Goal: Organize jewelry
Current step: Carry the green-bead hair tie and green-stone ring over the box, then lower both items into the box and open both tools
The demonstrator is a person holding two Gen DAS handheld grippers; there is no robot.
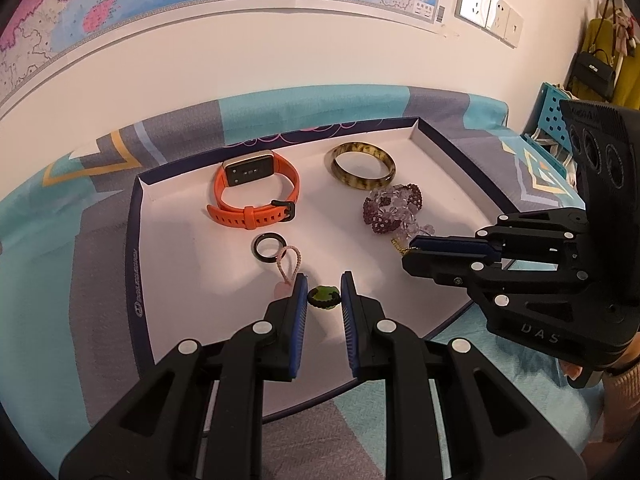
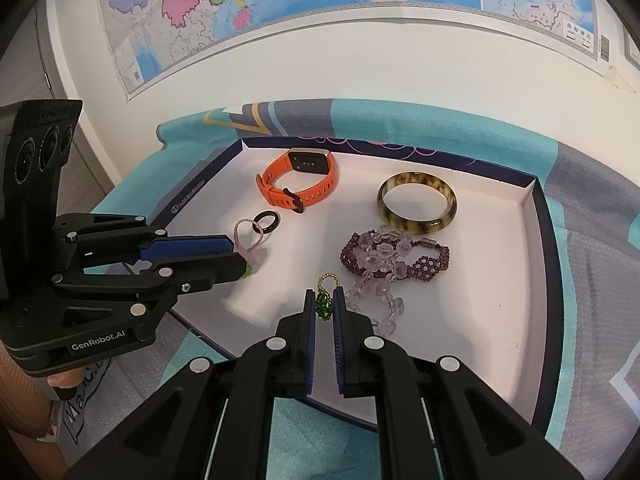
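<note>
A shallow white tray (image 1: pixel 192 264) with a dark blue rim lies on a teal and grey patterned cloth (image 1: pixel 60 208), below a wall map (image 1: pixel 120 4).

Far left in the tray an orange smartwatch (image 1: pixel 256 192) rests on its side with the strap buckled. Nearer, a black ring (image 1: pixel 267 249) lies flat with a pink cord loop (image 1: pixel 289 264) threaded through it; the cord runs toward the left gripper (image 1: pixel 323 292). That gripper is low over the near edge of the tray, its blue-padded fingers (image 1: pixel 298 320) partly apart, with a small green beaded piece (image 1: pixel 324 297) lying between the tips. From the left wrist view the left pad seems to touch it and the right pad stands just clear, so whether it is pinched I cannot tell.

Far and right of the watch, a mottled amber bangle (image 1: pixel 362 165) lies flat. Just near it is a tangle of a purple beaded bracelet (image 2: pixel 424 264) and clear faceted beads (image 2: pixel 380 300), touching one another.

On the right, the right gripper (image 2: pixel 324 300) reaches in over the near right part of the tray. Its fingers (image 2: pixel 309 328) are drawn close together around a green beaded charm (image 2: pixel 323 306) with a short gold chain (image 2: pixel 328 279) showing beyond the tips. The pads look pressed to the charm's sides.
</note>
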